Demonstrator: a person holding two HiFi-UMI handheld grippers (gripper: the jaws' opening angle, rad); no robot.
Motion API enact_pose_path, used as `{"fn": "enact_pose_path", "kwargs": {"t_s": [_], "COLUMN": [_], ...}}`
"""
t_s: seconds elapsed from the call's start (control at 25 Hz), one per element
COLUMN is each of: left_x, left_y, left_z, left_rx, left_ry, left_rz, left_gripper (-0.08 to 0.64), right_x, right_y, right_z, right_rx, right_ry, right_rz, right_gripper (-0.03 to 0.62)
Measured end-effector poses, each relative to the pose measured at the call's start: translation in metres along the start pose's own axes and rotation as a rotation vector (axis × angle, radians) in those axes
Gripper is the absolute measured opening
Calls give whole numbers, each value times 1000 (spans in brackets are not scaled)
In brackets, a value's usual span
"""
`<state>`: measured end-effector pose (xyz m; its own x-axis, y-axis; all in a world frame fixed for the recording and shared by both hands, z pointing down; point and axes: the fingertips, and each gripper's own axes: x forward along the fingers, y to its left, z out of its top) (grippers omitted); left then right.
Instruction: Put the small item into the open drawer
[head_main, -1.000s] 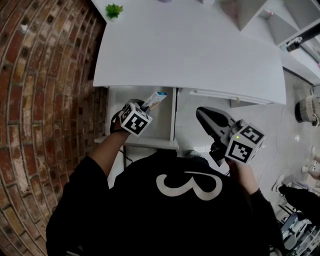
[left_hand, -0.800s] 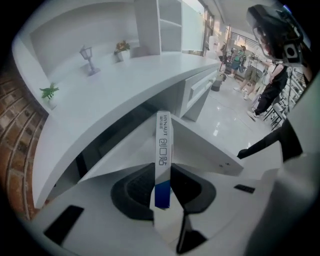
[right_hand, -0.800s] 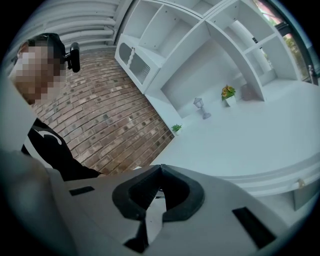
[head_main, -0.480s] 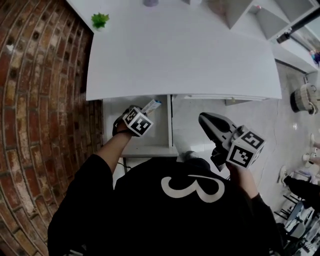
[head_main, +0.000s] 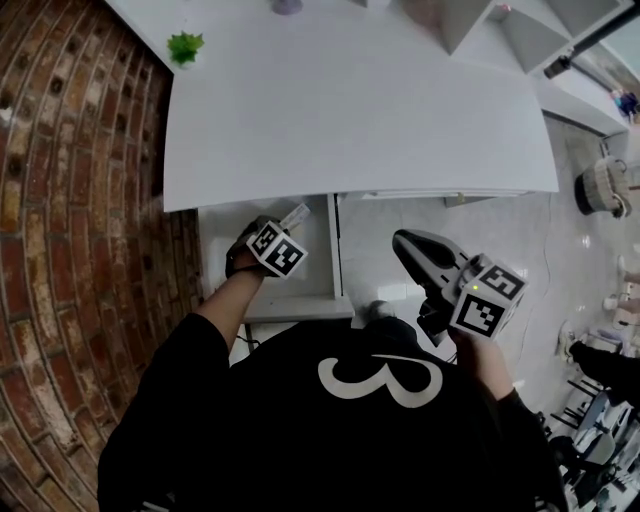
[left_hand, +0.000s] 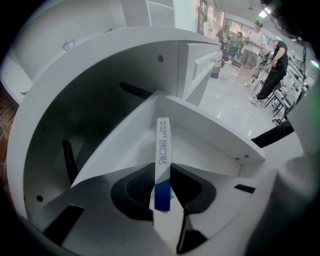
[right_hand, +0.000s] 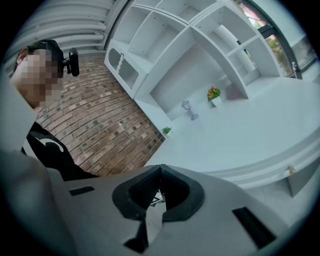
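Note:
A slim white box with a blue end (left_hand: 161, 160) is pinched between the jaws of my left gripper (left_hand: 161, 192), sticking out forward over the inside of the open white drawer (left_hand: 125, 145). In the head view the left gripper (head_main: 277, 243) hangs over the drawer (head_main: 318, 262) under the desk's left front edge, the box (head_main: 295, 216) pointing toward the desk. My right gripper (head_main: 415, 248) hovers to the right over the floor. Its jaws (right_hand: 159, 176) meet at the tips with nothing between them.
The white desk top (head_main: 350, 110) spreads above the drawer, with a small green plant (head_main: 185, 47) at its far left corner. A brick wall (head_main: 70, 200) runs along the left. White shelves (right_hand: 200, 45) stand behind the desk. People stand far off (left_hand: 260, 55).
The left gripper with the box has moved a little forward and lower, deeper over the drawer. The right gripper has stayed about where it was.

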<state>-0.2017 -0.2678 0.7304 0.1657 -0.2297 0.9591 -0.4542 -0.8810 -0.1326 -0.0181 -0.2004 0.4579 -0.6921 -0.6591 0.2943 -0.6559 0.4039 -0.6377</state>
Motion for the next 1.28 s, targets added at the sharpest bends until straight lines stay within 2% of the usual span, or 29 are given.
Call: {"fn": "enact_pose_path", "kwargs": {"t_s": [0.24,0.52,0.72,0.92,1.16,1.28], "left_x": [0,-5,-22,-54,-103,-132], "left_y": [-2,-6,-10,-9,-8,-12], "left_z": [5,1,0,15,31,41], "left_rx": [-14,-89,-117,-159,-202,-208], "left_ry": [-29,-35,-68,-156,-236,-266], "left_rz": [-1,-73,-97,-78,-22,5], "left_gripper": [98,205,250,270,270,240], "right_x": [6,19,19,17,4,-5], "right_y": [-2,3,8,16,28,35], "right_z": [-4,-2,0,4,14,22], "right_rx": [7,-8,-19,-41,-57,-69], "right_ry": [15,28,35,54,59,60], "right_rz": [5,44,73,135,222,260], "right_gripper": [11,11,11,11,9,9]}}
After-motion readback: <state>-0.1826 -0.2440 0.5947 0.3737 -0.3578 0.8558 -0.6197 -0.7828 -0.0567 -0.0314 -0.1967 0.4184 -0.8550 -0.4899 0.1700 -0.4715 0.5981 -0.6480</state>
